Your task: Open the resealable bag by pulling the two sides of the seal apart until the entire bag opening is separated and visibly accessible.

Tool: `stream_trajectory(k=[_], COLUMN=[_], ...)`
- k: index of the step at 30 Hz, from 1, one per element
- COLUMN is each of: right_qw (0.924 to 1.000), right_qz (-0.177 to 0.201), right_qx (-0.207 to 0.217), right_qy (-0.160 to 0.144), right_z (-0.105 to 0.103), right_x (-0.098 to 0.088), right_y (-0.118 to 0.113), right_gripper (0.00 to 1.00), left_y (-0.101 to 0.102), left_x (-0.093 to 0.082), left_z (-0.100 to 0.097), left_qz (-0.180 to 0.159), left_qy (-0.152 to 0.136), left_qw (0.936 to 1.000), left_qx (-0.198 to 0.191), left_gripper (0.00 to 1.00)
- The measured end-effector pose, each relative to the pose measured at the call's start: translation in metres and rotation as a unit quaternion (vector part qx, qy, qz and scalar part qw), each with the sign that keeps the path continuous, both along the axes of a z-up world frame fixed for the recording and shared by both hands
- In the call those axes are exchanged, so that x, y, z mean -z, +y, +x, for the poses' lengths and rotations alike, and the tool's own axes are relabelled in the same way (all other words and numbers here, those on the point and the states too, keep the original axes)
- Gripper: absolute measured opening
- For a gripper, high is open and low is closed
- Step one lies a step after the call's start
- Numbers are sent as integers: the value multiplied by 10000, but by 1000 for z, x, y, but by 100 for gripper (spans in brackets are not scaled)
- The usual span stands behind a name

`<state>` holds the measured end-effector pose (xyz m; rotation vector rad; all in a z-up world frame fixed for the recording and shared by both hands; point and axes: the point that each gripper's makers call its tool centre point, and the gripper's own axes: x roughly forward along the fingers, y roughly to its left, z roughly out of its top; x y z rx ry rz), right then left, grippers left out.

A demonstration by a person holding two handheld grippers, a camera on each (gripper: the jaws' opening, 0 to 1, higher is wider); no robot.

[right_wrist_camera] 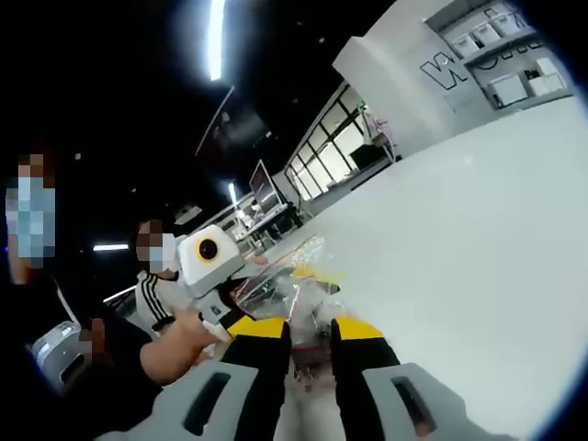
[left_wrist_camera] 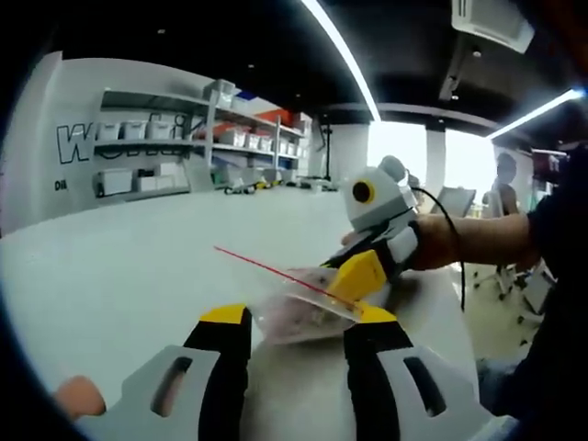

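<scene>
Two grippers meet at one clear resealable bag (left_wrist_camera: pixel 308 312), which sits at lower centre of the left gripper view, lifted just above the white table (left_wrist_camera: pixel 138 266). A thin red seal strip (left_wrist_camera: pixel 266 269) runs from the middle of that frame down toward the right. In the same view the left gripper (left_wrist_camera: pixel 296 323) rises from the bottom edge, its yellow-tipped jaws standing apart with the bag's near edge between them; whether they actually pinch the film I cannot tell. The right gripper (left_wrist_camera: pixel 360 274) comes in from the right side of the frame, held by a person's hand, and appears clamped onto the bag near the seal.

In the right gripper view the right gripper (right_wrist_camera: pixel 308 331) fills the lower centre, and crumpled film of the bag (right_wrist_camera: pixel 294 276) bunches just above and between its tips, so it looks closed on the plastic. The left gripper (right_wrist_camera: pixel 225 312) appears at left centre, touching the same bag.

The seal looks at most partly parted, so the pull is probably still ahead. The main risk is a grip on both walls at once: then pulling only stretches or drags the whole bag instead of splitting the seal. Thin, slick film may also slip from the jaws if the hold is shallow. A sharp, uneven tug could tear the plastic below the strip or spill the pale contents, which are too blurred to identify.
</scene>
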<state>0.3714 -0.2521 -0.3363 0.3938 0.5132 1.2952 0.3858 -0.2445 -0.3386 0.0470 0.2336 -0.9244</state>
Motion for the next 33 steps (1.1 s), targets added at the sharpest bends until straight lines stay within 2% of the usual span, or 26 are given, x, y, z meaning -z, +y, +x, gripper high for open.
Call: stream_trajectory(k=[8,14,19,24,29,33], right_qw=[9999,9991,9982,9971,9955,9934], right_qz=[-126,-361,-481,-486,-533,-880], right_qx=[-59,-60,-36,-8,-100,-183], right_qy=[-50,-218,-366,-585,-771,-709], right_z=[-3,-9,-12,-13,-18,-19], right_x=[0,0,-8,-33,-60,-71], right_y=[-12,-26,-40,-42,-27,-11], right_gripper=[20,23,23,22,21,19], left_y=[-6,-11,-14,-17,-16,-15], left_x=[2,2,2,1,-1,-2], left_z=[-5,-9,-11,-12,-13,-12], left_qz=[33,52,73,103,178,260], left_qy=[15,8,-15,-52,-102,-168], left_qw=[9999,9998,9996,9995,9993,9991], left_qx=[113,203,265,302,302,284], left_gripper=[39,39,38,37,37,37])
